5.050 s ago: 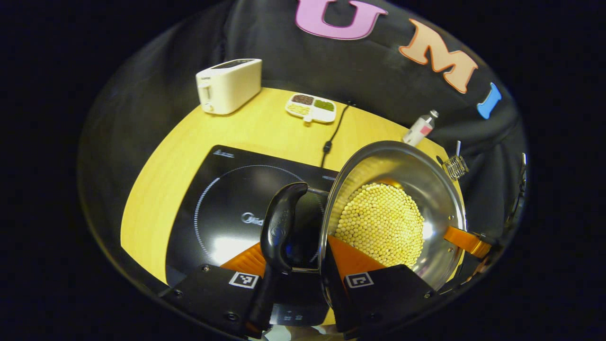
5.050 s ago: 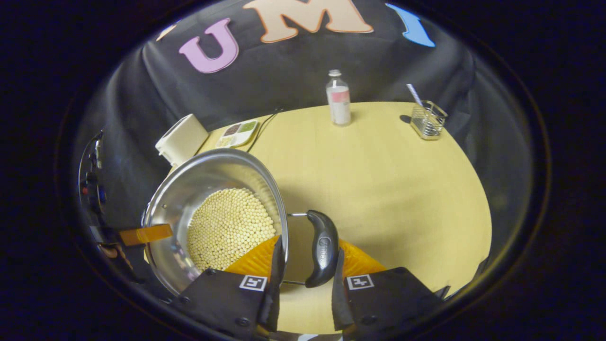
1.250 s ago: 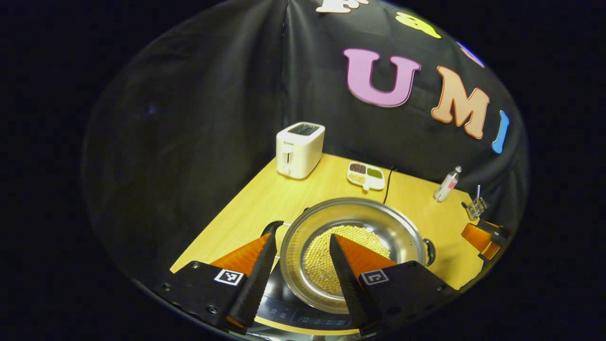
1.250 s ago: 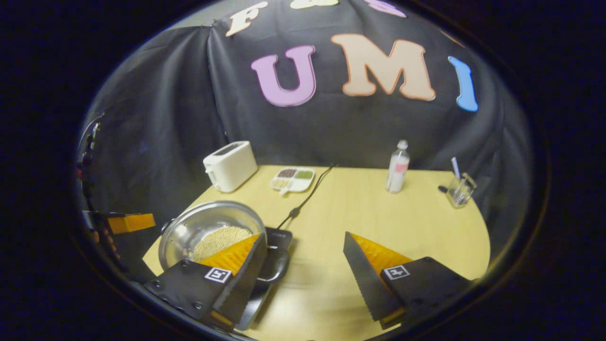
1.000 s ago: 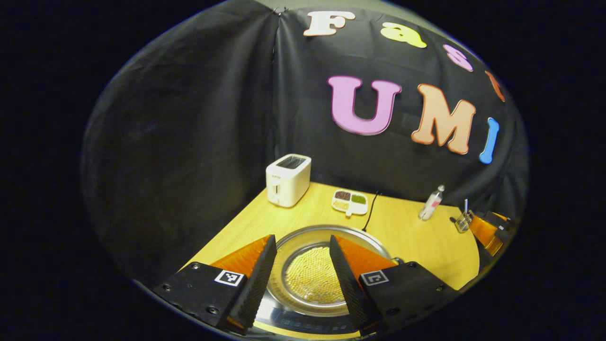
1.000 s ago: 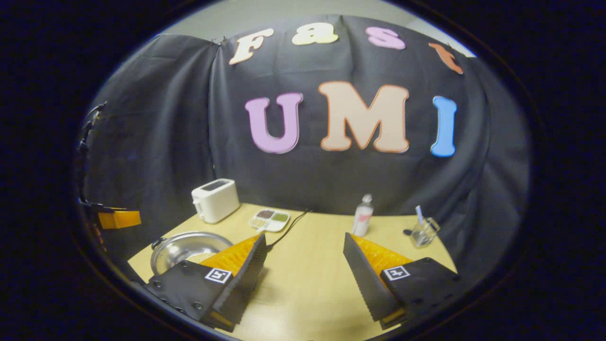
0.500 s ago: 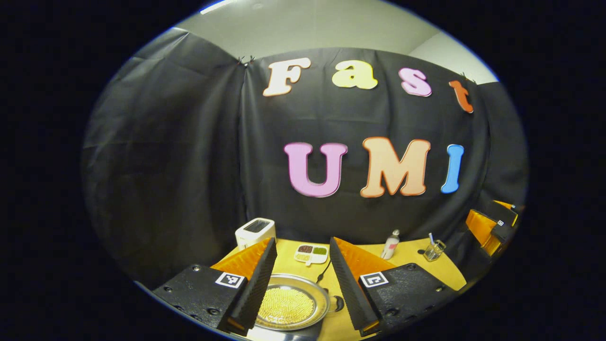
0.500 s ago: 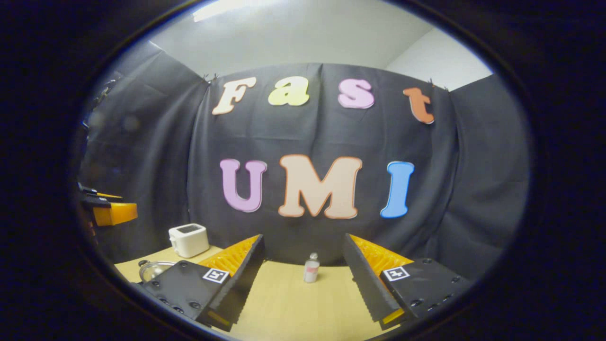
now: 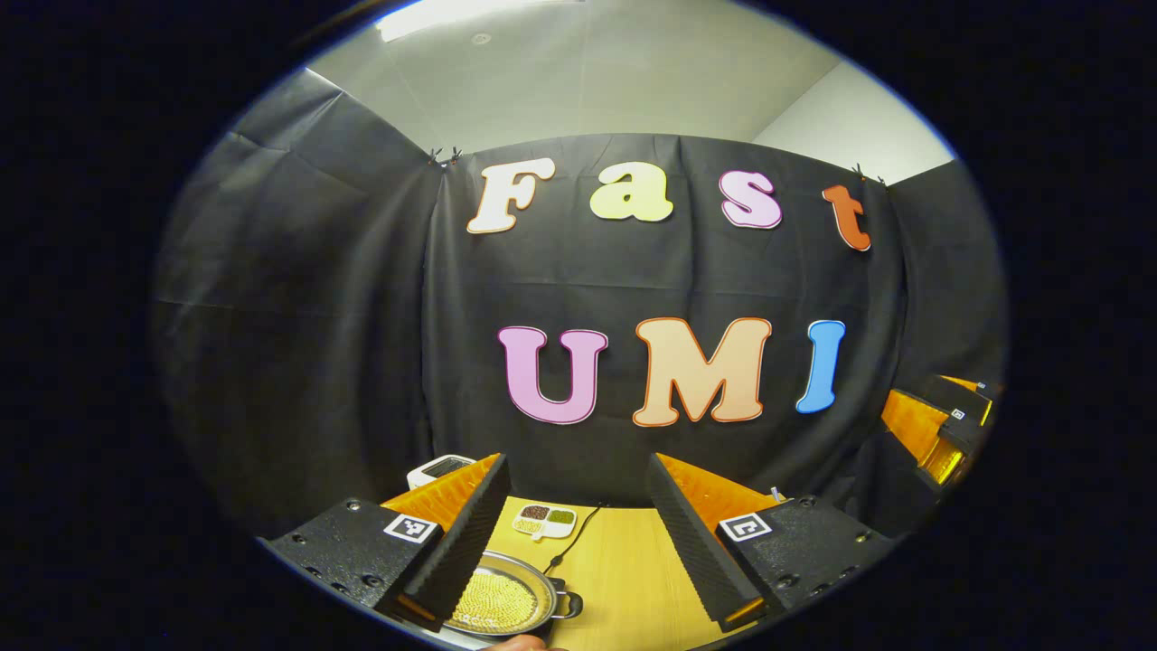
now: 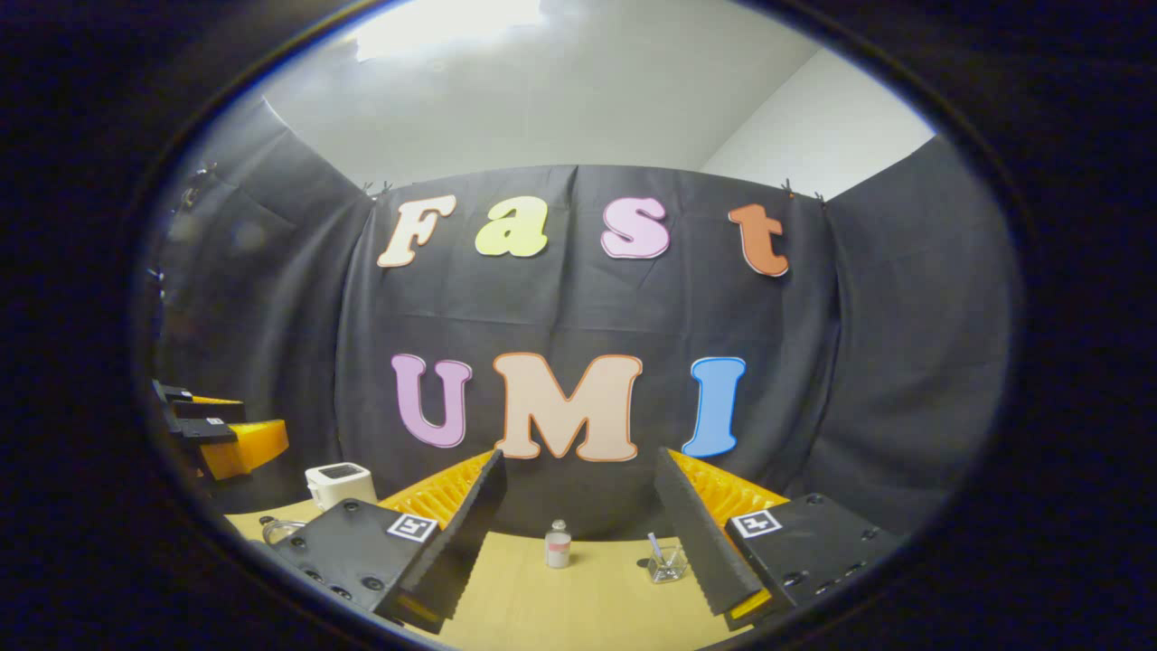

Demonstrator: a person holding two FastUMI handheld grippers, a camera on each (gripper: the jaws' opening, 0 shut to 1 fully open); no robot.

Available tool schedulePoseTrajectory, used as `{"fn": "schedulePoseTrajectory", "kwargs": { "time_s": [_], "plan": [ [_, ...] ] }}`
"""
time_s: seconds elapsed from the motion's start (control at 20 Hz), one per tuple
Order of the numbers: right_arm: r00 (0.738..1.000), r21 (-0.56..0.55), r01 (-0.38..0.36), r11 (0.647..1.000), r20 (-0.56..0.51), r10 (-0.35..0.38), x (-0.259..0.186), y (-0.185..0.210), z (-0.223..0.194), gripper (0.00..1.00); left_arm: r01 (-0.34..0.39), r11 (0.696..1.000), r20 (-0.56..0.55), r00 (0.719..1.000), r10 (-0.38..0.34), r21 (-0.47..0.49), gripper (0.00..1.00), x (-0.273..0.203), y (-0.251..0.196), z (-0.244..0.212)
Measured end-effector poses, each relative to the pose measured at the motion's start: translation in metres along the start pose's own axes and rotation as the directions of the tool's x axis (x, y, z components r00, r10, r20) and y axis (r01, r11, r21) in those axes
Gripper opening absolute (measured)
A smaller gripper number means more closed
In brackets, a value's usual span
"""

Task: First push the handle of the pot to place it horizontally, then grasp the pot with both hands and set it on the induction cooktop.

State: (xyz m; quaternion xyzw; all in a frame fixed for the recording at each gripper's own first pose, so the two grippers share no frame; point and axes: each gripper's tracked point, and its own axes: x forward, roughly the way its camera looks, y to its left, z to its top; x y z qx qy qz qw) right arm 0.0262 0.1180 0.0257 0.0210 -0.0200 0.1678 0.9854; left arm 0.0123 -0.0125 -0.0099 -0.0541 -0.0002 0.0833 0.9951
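The steel pot [image 9: 502, 601], with yellow beans inside, stands low on the wooden table [image 9: 624, 579], far below my left gripper [image 9: 577, 461]. Its dark right handle [image 9: 569, 604] sticks out sideways. My left finger hides what lies under the pot. The left gripper is open and holds nothing. In the right gripper view, the pot's rim [image 10: 280, 527] peeks out at the lower left beside my finger. My right gripper [image 10: 580, 454] is also open and holds nothing, raised well above the table [image 10: 542, 606]. The right gripper [image 9: 940, 425] appears at the far right of the left gripper view; the left gripper [image 10: 226, 434] appears at the far left of the right gripper view.
A white toaster [image 9: 438, 466] [image 10: 339, 484] stands at the back left. A divided dish [image 9: 545, 518] and a black cable [image 9: 578, 535] lie behind the pot. A small bottle [image 10: 558, 545] and a glass holder [image 10: 667, 565] stand at the back right.
Five seconds ago both grippers were shut on the pot's handles above the cooktop. They have since let go, opened and risen, both views tilting up toward the wall. The pot stays down.
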Motion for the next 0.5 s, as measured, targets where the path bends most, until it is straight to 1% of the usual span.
{"fn": "schedulePoseTrajectory", "kwargs": {
  "time_s": [0.05, 0.2, 0.5],
  "plan": [
    [1.0, 0.009, 0.002, 1.0, 0.007, -0.002, 0.003, -0.004, 0.007, 0.96, 0.002, 1.0, 0.009, 1.0, -0.002, 0.002, 0.96, 0.0, -0.003, 0.003],
    [1.0, 0.042, -0.009, 0.999, 0.022, 0.008, 0.008, -0.008, 0.012, 0.97, -0.017, 1.0, 0.028, 0.999, 0.017, 0.012, 0.97, -0.003, -0.008, 0.01],
    [0.999, 0.054, -0.035, 0.998, 0.013, 0.035, 0.013, -0.02, -0.003, 0.97, -0.063, 0.997, 0.08, 0.995, 0.06, 0.036, 0.96, -0.004, -0.021, 0.023]
  ]
}}
